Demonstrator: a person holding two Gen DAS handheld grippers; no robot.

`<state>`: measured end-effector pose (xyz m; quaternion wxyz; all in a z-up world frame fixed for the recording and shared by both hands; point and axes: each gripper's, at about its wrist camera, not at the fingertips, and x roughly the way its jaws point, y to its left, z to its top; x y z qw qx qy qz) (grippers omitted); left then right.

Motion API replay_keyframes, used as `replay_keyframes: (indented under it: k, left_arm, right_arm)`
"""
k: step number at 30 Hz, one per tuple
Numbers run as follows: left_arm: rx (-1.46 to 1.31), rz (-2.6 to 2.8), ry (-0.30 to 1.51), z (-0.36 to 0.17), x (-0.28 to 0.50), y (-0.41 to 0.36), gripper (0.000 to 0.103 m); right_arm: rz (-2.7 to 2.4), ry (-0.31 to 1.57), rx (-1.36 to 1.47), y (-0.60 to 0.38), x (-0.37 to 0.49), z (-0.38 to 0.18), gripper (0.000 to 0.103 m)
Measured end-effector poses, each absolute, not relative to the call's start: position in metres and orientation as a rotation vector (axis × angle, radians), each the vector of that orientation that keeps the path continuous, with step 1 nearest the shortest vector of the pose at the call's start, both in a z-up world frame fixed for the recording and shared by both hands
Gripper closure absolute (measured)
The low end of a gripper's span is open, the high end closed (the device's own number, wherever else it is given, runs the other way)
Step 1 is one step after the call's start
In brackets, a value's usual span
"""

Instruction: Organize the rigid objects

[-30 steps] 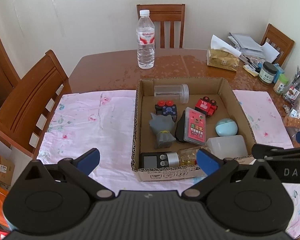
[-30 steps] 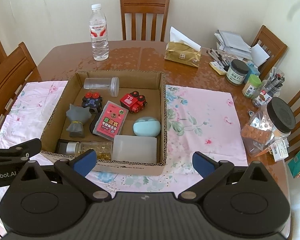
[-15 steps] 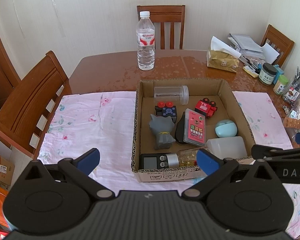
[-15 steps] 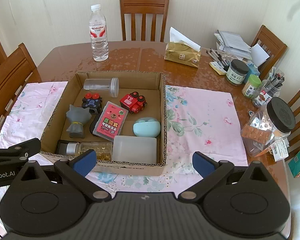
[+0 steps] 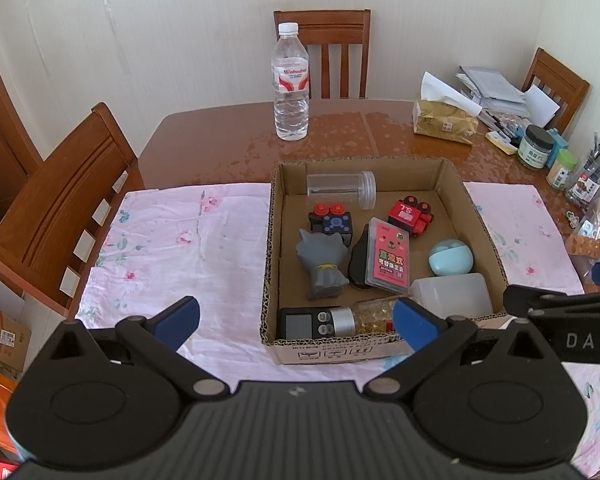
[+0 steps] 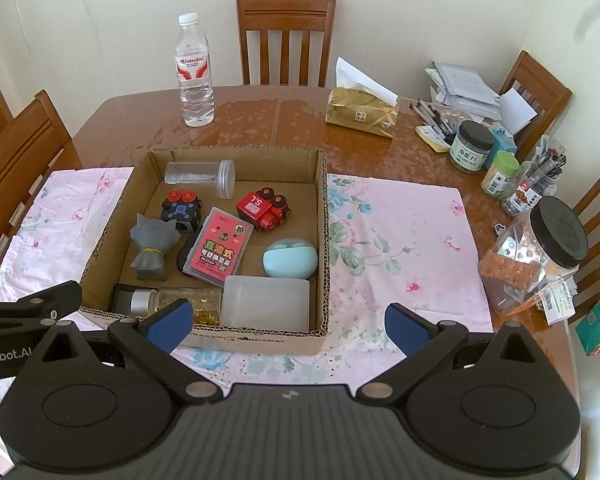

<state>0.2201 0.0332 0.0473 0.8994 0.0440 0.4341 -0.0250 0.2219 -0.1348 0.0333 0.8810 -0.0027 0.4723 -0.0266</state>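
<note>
Two open, empty grippers hover at the near edge of a shallow brown cardboard box [image 6: 324,240] of small objects.
Left gripper [image 5: 296,322] fingers straddle its near-left corner; right gripper [image 6: 288,322] fingers straddle its near-right corner, the frosted plastic container [image 6: 266,302] just ahead.

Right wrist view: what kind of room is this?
Most likely a home dining room: a wooden dining table with matching chairs around it, a floral cloth, a tissue pack and a water bottle.
</note>
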Motion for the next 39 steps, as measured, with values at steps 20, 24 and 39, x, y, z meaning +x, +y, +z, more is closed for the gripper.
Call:
replay_keyframes:
  k: [20,24,39]
  left_arm:
    - [0.108,-0.022,0.911,0.0432,0.2232,0.03,0.001]
    - [0.109,-0.025,0.911,0.0432,0.2233,0.0297,0.001]
    - [0.109,-0.03,0.907,0.0447,0.2231,0.0274,0.001]
  right_arm:
    - [-0.068,0.984,-0.024,-0.1347,0.2257,0.0306,0.0]
    - [-0.071,0.983,-0.024,-0.1353,0.2261,0.0309,0.0]
    - [-0.069,0.983,-0.023,-0.1363,0.2261,0.0314,0.0]
